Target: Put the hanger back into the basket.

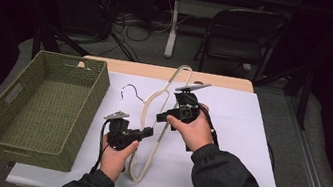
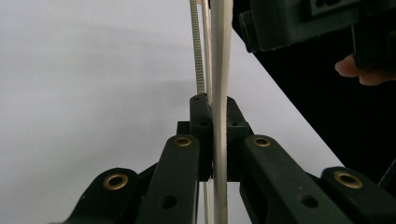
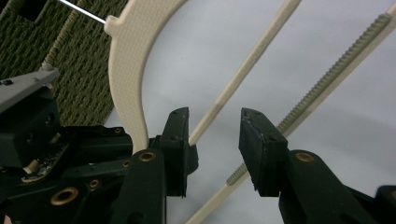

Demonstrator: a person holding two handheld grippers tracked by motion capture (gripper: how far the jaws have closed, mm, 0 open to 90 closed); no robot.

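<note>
A cream plastic hanger (image 1: 156, 92) with a thin dark wire hook (image 1: 129, 89) is held up over the white table top. My left gripper (image 1: 150, 132) is shut on one of its arms; in the left gripper view the hanger's flat edge (image 2: 219, 70) runs straight up from between the closed jaws of the left gripper (image 2: 218, 140). My right gripper (image 1: 160, 118) points at the hanger from the other side. In the right gripper view the right gripper (image 3: 215, 149) is open, with the hanger's thin bar (image 3: 247, 60) in the gap and untouched. The ridged bar (image 3: 336, 70) passes behind it.
A green woven basket (image 1: 91, 107) stands on the left of the table, also seen as the basket (image 3: 79, 56) beyond the hanger. A white sheet (image 1: 248, 137) covers the table. A folding chair (image 1: 241, 39) and cables sit behind the far edge.
</note>
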